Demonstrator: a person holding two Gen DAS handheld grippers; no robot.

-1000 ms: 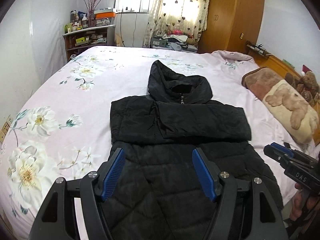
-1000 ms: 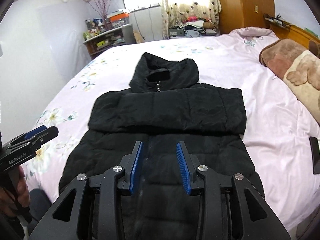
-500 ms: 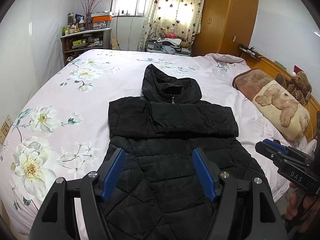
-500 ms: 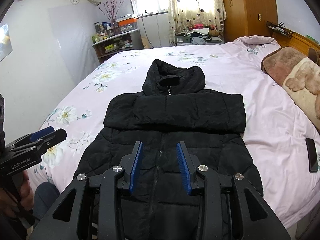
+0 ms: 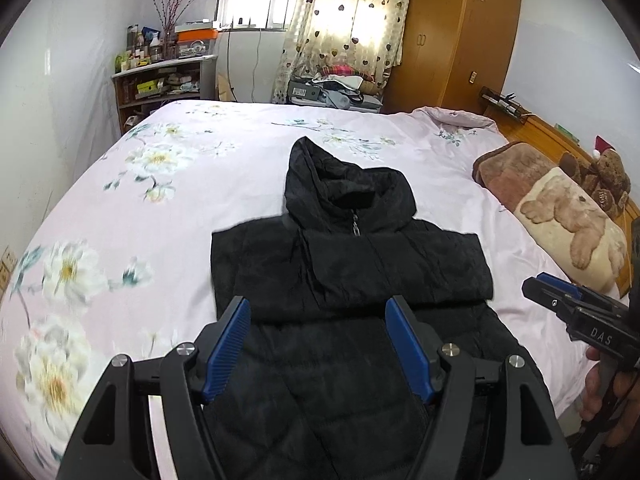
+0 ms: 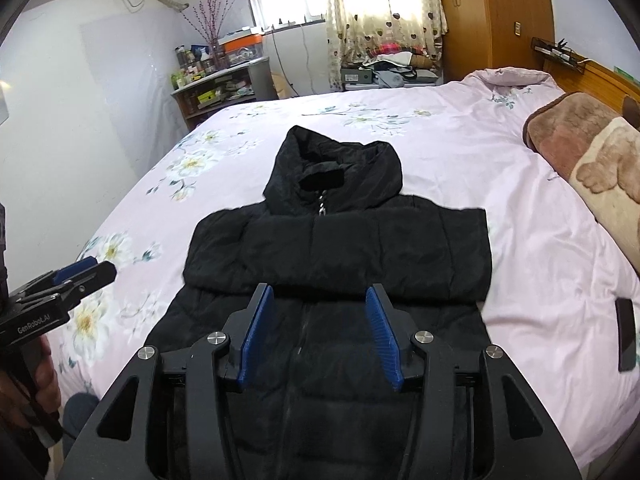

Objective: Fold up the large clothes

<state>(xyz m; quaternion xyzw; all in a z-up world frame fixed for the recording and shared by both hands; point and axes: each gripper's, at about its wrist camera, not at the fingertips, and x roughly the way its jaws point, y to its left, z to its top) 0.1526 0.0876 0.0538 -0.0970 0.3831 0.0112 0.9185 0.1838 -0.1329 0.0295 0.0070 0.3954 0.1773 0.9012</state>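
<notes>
A black hooded puffer jacket [image 5: 352,264] [image 6: 340,248] lies front up on the pink floral bed, its hood pointing away and both sleeves folded across the chest. My left gripper [image 5: 318,308] hovers above the jacket's lower half, open, with nothing between its blue pads. In its own view my right gripper [image 6: 320,296] also hangs over the lower half near the zip; its jaws are opening and hold nothing. Each gripper appears at the edge of the other's view: the right gripper [image 5: 560,296] and the left gripper [image 6: 86,270], each held by a hand.
The bed [image 5: 160,216] has bare sheet left of and beyond the jacket. A brown bear-print blanket [image 5: 560,208] and a teddy bear [image 5: 608,176] lie at the right by the headboard. A dark phone [image 6: 626,332] rests on the sheet right of the jacket. Shelves, a wardrobe and clutter stand behind.
Both grippers have drawn back and up from the jacket, so more of it shows. The right gripper's jaws have spread wider. The jacket has not moved.
</notes>
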